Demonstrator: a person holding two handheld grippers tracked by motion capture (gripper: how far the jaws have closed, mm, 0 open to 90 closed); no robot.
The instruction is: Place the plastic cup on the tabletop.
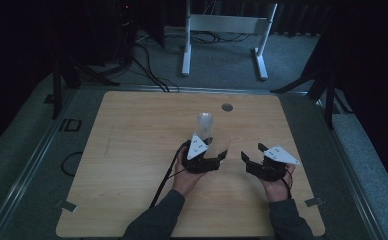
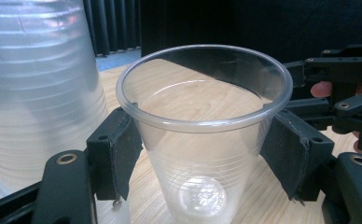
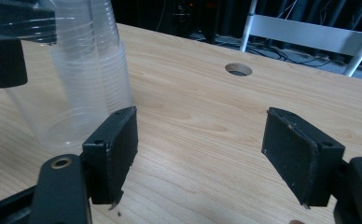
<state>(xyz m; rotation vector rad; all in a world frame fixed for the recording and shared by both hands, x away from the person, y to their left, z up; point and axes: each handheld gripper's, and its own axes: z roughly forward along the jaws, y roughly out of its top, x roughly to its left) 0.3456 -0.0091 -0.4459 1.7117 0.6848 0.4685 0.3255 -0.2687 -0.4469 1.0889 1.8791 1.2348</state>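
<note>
High view: stack of cups (image 1: 205, 123) seen upright on wooden table (image 1: 132, 150), near its middle. Left gripper (image 1: 217, 150) held just in front of stack, around single clear cup (image 1: 221, 145). Right gripper (image 1: 254, 155) held to right of stack, well apart from it.

Left gripper view: cup (image 2: 202, 135) clamped between 2 jaws, upright; stack (image 2: 34, 93) just beside it.

Right gripper view: jaws spread wide, nothing between; stack (image 3: 100, 56) beyond left jaw; round hole (image 3: 238, 69) seen in table farther off.

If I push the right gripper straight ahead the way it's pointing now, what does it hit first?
Probably nothing soon. The right gripper is open, with bare table between its jaws. The cable hole lies further ahead. The cup stack and held cup sit left of that line, though depth is uncertain.
</note>
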